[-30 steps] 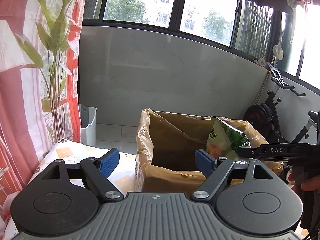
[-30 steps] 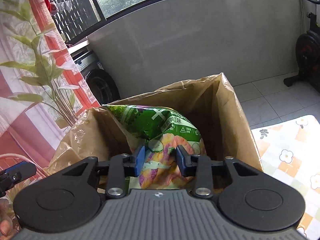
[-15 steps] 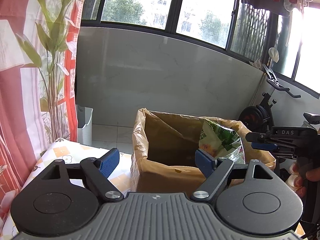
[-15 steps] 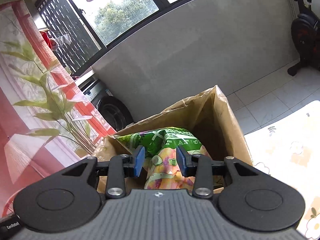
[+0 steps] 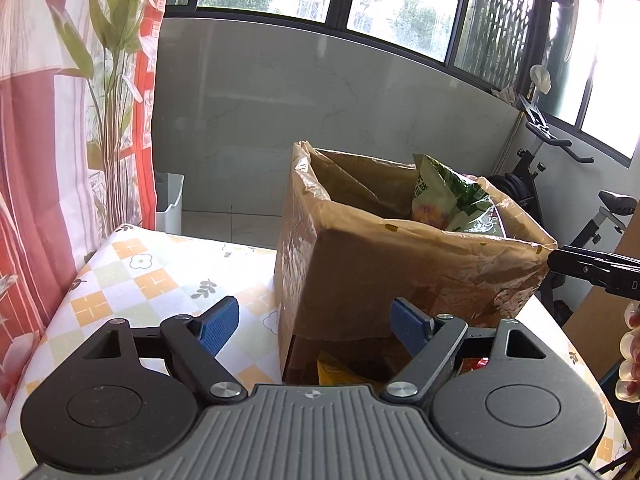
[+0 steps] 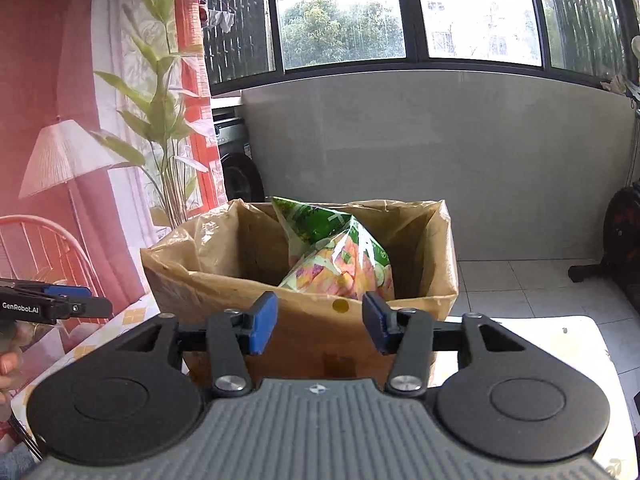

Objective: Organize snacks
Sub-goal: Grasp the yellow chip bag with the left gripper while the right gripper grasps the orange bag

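Standing tilted in box (image 6: 224, 280): snack bag (image 6: 340, 256) | right gripper (image 6: 320, 324) just spread, empty | left gripper (image 5: 316, 326) spread

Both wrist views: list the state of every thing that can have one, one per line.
Brown cardboard box lined with clear plastic: open-topped, upright on the table.
Green and pink snack bag: inside the box, leaning, top poking above the rim.
Right gripper: open, jaws have just been opening, nothing between them.
Left gripper: open, empty.
Yellow packet: lying at the box's base.

The counter (image 5: 152, 280) has a cloth with orange squares and little flowers. A big brown box (image 5: 400, 280) lined with a plastic bag stands right on it.
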Demonstrator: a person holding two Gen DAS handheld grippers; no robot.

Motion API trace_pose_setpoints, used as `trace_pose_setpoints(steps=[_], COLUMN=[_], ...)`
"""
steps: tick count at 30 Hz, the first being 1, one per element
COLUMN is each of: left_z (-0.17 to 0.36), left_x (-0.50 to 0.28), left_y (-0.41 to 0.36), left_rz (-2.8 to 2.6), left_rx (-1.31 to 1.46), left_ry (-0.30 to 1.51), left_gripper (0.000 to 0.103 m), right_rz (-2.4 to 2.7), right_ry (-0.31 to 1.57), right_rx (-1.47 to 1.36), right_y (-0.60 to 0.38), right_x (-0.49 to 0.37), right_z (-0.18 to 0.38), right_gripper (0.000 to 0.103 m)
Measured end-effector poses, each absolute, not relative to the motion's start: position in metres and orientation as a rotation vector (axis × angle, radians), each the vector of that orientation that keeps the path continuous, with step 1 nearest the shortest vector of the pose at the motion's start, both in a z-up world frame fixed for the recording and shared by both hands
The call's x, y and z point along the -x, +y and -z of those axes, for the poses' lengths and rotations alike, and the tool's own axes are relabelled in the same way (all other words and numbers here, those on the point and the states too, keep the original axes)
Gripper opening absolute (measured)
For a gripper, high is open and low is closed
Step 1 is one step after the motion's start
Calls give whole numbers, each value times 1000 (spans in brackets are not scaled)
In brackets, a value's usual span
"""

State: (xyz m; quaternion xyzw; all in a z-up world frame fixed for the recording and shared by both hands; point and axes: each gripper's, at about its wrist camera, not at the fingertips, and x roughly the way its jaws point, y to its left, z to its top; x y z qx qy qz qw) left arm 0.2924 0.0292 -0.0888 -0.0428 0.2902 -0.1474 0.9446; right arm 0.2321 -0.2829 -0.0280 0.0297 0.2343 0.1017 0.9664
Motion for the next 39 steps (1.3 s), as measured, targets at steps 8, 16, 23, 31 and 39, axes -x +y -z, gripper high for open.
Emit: trace_pose_setpoints(steps=[8, 16, 23, 31, 39], left_z=[109, 124, 142, 149, 160], left_x=[-289, -288, -281, -282, -297], left_y=[24, 18, 7, 7, -8], left_rz=[316, 331, 324, 351, 354], left_rx=[94, 93, 30, 45, -19], left_ry=[644, 690, 712, 745, 799], left_gripper=[84, 83, 83, 83, 83], right_rz=[-258, -210, -195, -203, -212], right_ry=[633, 833, 891, 866, 807], right_rx=[-172, -263, -306, -346, -256], right_y=[-258, -248, -248, -252, -257], right_x=[-230, -241, -228, -225, -214], right_z=[86, 131, 155, 157, 148], right_gripper=[79, 79, 86, 73, 54])
